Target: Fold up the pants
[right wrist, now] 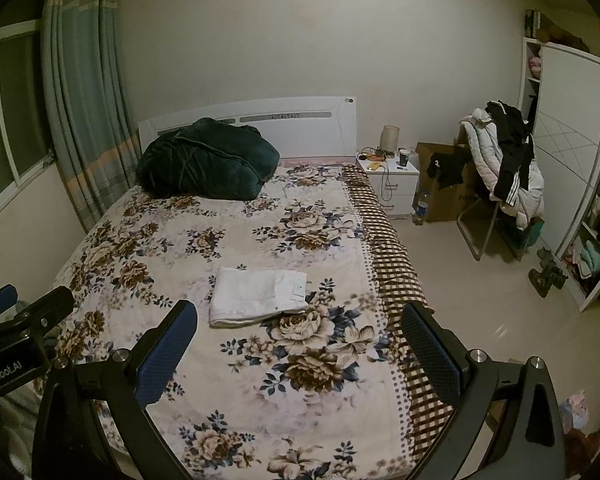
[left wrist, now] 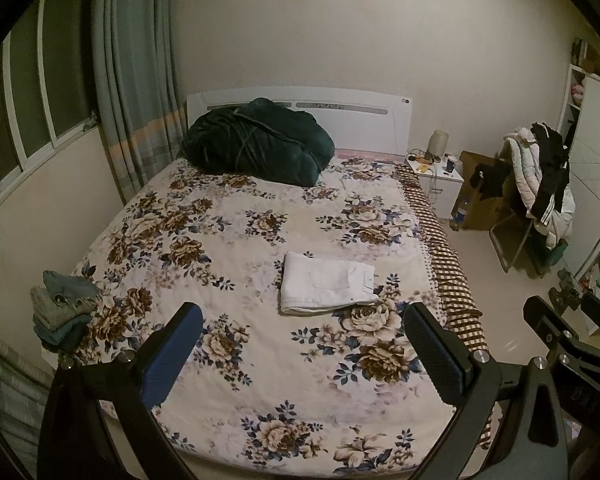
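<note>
White pants point(left wrist: 327, 288) lie folded into a neat rectangle on the floral bedspread point(left wrist: 228, 236), right of the bed's middle. They also show in the right wrist view point(right wrist: 258, 296). My left gripper point(left wrist: 302, 320) is open and empty, held above the bed's near end, well short of the pants. My right gripper point(right wrist: 298, 320) is open and empty too, held beside the left one. The right gripper shows at the right edge of the left wrist view point(left wrist: 568, 320); the left gripper shows at the left edge of the right wrist view point(right wrist: 24, 304).
A dark green quilt point(left wrist: 260, 140) is bundled at the headboard. A stack of folded clothes point(left wrist: 62, 312) sits at the bed's left edge. A nightstand point(right wrist: 388, 180), a chair piled with jackets point(right wrist: 504, 168) and a wardrobe point(right wrist: 572, 160) stand to the right.
</note>
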Demonstrator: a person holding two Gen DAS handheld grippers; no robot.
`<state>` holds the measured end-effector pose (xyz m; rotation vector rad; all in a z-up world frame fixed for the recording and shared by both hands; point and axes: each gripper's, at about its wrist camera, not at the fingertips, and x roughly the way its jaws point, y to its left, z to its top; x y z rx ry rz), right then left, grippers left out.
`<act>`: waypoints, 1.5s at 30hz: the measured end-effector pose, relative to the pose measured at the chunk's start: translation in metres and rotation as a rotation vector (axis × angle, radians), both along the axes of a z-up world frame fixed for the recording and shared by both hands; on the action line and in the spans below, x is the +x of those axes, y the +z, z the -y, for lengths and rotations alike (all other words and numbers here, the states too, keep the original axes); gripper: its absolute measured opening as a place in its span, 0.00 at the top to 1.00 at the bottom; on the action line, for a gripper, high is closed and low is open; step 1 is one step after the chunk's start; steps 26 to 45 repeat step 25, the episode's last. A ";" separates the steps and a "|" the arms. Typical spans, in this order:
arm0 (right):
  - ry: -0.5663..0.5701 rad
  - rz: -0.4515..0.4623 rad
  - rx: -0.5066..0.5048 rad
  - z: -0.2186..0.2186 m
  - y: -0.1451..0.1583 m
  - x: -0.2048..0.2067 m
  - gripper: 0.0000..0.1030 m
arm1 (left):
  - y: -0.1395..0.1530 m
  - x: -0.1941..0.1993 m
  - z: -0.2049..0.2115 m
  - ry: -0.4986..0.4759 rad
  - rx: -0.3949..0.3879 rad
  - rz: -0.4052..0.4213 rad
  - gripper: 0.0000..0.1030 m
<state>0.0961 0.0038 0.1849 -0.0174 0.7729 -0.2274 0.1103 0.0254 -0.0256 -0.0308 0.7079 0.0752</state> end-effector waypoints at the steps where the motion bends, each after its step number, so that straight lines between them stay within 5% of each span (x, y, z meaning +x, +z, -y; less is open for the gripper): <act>1: -0.002 0.002 0.002 -0.001 0.002 -0.002 0.00 | -0.001 0.000 -0.001 0.000 -0.002 0.000 0.00; 45: -0.014 0.010 0.004 -0.009 0.011 -0.015 0.00 | 0.010 -0.006 0.005 0.012 0.020 0.020 0.00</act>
